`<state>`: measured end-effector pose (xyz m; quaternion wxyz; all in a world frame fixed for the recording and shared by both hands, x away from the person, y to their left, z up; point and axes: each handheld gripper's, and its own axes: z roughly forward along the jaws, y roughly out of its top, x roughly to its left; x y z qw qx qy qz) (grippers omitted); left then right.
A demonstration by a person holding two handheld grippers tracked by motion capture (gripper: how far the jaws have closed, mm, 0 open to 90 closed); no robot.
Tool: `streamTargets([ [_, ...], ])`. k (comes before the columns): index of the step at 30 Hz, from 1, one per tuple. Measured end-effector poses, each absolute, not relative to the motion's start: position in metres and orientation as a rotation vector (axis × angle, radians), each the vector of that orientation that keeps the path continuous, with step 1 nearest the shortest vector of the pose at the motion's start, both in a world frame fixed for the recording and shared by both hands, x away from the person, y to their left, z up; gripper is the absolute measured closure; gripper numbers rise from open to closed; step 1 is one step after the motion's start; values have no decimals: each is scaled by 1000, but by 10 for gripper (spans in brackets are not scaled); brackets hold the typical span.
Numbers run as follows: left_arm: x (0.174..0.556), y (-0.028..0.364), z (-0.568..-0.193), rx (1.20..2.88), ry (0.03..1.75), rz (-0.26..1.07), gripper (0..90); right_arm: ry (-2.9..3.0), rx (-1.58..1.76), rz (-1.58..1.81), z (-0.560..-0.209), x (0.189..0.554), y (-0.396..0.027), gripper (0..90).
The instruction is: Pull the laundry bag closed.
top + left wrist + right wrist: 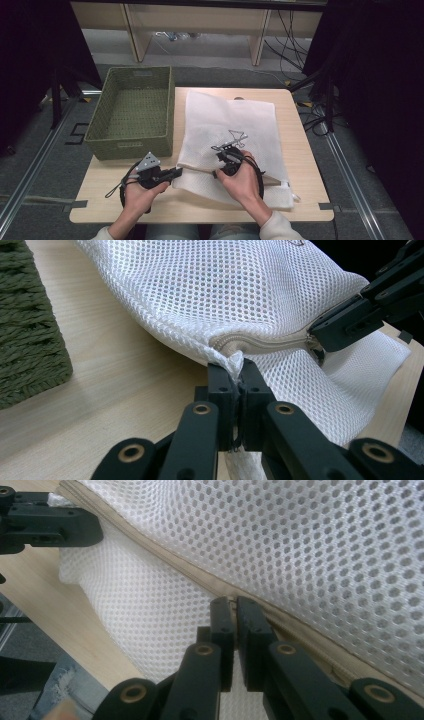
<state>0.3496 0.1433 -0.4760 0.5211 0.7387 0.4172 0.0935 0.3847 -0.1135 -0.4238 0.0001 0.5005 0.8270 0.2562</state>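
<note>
Nearest the lens in the left gripper view, the left gripper (235, 371) has its jaws clenched on the corner of the bag (240, 295), right where the zipper (265, 342) ends in a puckered tip of mesh. The right gripper (235, 605) is likewise clamped, its jaws pinching something small on the zipper line (most likely the pull tab, though the pads hide it). From the high view the white mesh bag (227, 130) lies flat on the table (305, 165), just right of the green basket (131, 112), its near edge between the two hands. The zipper runs along that near edge, roughly across the table from the left gripper (172, 173) toward the person's right, and the right gripper (227, 157) sits a little way along it, close to the left one. So the coming move likely turns on this axis: the left hand anchors the end, and the right hand would draw the slider rightward along the zipper, away from the anchor, keeping the seam taut and straight.
</note>
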Motion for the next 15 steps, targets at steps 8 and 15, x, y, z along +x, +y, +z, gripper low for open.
streamTargets([
  [8,349,143,-476,1772,996,225,860,2588,1575,783,-423,384,-116,875],
  [15,349,143,-476,1773,996,226,860,2592,1585,761,-423,385,-117,875],
])
